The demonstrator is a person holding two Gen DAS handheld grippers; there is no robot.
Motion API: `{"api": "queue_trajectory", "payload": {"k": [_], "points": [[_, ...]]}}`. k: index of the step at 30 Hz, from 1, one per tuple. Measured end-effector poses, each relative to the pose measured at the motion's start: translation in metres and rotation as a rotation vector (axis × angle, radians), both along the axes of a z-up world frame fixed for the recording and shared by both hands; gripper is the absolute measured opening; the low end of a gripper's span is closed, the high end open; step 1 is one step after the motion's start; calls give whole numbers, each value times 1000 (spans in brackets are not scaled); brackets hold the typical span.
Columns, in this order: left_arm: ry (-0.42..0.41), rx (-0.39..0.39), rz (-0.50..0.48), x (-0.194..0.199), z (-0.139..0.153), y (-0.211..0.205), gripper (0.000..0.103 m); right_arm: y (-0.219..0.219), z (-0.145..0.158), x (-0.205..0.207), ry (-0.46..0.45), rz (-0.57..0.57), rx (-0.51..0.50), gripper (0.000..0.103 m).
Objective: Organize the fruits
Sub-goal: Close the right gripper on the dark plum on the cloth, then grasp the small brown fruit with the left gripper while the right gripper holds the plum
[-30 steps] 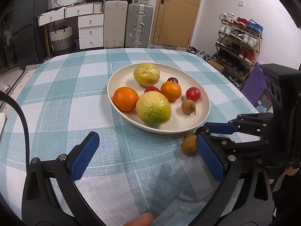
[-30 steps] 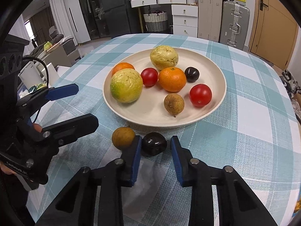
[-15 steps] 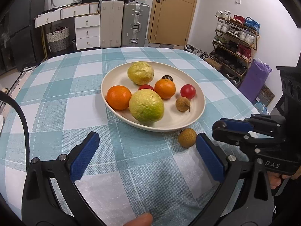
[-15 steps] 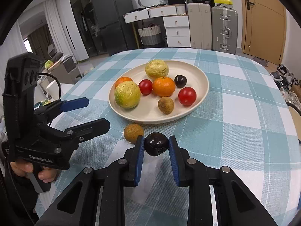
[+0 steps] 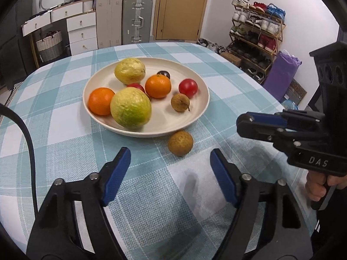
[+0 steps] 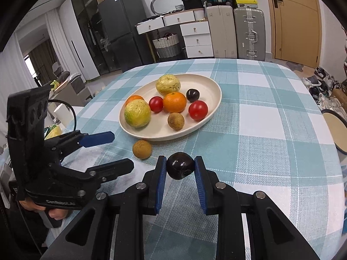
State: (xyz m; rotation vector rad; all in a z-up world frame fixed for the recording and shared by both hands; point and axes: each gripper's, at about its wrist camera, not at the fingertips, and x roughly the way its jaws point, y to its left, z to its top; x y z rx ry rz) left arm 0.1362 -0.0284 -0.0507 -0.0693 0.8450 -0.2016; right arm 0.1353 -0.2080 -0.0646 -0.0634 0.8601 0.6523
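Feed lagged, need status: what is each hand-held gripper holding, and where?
Right hand-held gripper pinches the dark plum by its sides. Left hand-held gripper, closing, holds nothing.

Black hand-held gripper [image 6: 180, 186], blue pads [image 6: 161, 184], silver screws

Fruit: most on the plate, one loose, one lifted.
Cream plate [image 6: 213, 106] on the worktop carries two yellow-green guavas [image 6: 137, 113], two oranges [image 6: 174, 102], two red tomatoes [image 6: 198, 110], a dark plum [image 6: 192, 95] at its far side and a brown longan [image 6: 175, 121] near its near rim, all resting apart or lightly touching. A second brown longan [image 5: 180, 142] lies on the checked cloth just beside the plate's near rim. A second dark plum [image 6: 180, 165], glossy, sits pinched between blue fingers [image 6: 161, 181], clear of the cloth.
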Motion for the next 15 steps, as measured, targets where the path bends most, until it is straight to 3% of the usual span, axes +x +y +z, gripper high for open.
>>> {"api": "queue_trajectory", "payload": {"k": [11,15], "points": [[52,-38,-14,16,-9,-9,49,-7,-3,1,-8,-17,-20,27],[55,-29,-11,19,-10,-13,38,-12,0,-1,-20,-21,-18,27]]}}
